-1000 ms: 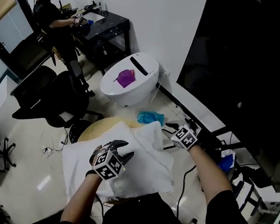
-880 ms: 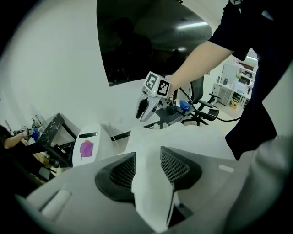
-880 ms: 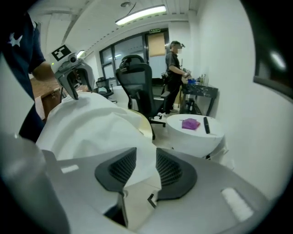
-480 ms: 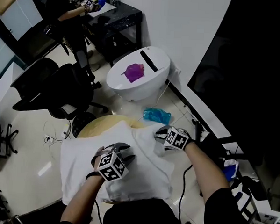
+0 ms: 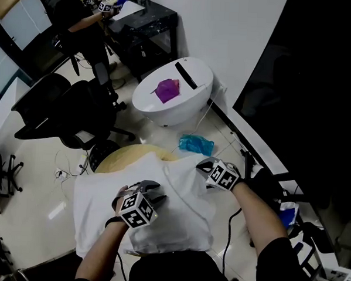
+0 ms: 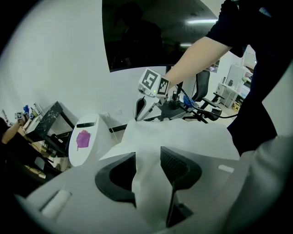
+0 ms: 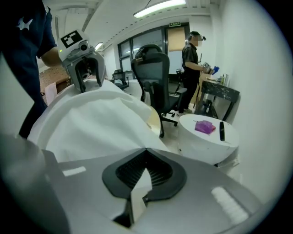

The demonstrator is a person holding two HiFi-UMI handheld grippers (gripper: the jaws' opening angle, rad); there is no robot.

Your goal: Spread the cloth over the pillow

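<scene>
The white cloth (image 5: 182, 178) lies on the pillow (image 5: 92, 212), which rests on a round tan table (image 5: 113, 159); both are white, so where the one ends and the other begins is hard to tell; the left gripper (image 5: 148, 188) sits over the middle of the pile, its jaws partly apart with a thick upright fold of cloth bunched between them and filling the gap, so it is grasping the cloth; the right gripper (image 5: 206, 166) is at the far right corner of the pile, clenched tight on a thin edge of cloth, a sliver of which shows between its pads in the right gripper view; between the two grippers the cloth runs as a raised ridge; beyond the table stands a low white round pod (image 5: 192, 108) with a purple thing (image 5: 166, 89) and a black bar (image 5: 185, 71) on top; a blue bag (image 5: 196, 145) lies on the floor between the pod and the table; black office chairs (image 5: 65, 113) stand to the left; farther off a person (image 5: 76, 17) in dark clothes stands at a black desk (image 5: 149, 24).
</scene>
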